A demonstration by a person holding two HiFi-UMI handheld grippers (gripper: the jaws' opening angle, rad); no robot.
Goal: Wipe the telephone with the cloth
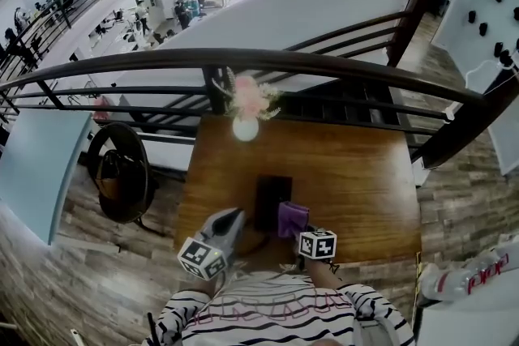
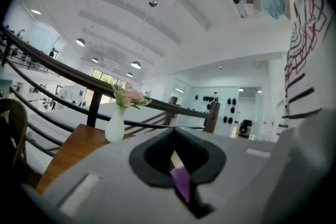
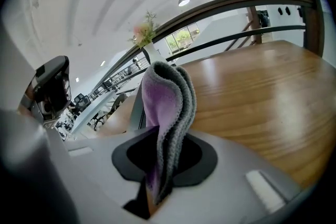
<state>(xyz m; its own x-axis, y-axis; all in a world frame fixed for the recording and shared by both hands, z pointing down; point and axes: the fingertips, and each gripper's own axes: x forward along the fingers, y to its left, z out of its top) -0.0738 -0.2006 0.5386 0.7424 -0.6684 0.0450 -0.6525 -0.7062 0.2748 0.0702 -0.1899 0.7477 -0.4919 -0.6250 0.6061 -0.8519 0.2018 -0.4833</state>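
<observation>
Right gripper [image 1: 298,228] is clamping the folded purple cloth [image 3: 165,113] just beside the black telephone [image 1: 273,201]. Left gripper [image 1: 236,215], clenched, is flanking the phone's other side. Flower vase [image 1: 246,127] is standing beyond.

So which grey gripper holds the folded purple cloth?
The right gripper: the purple cloth rises from its shut jaws. The left gripper lies apart from it.

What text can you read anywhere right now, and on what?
Shirt: pink outlined lettering, too distorted to read.
White object at lower right of the head view: red print, too blurred to read.
Marker cubes: square patterns only, no words.
Nothing else shows any text.
</observation>
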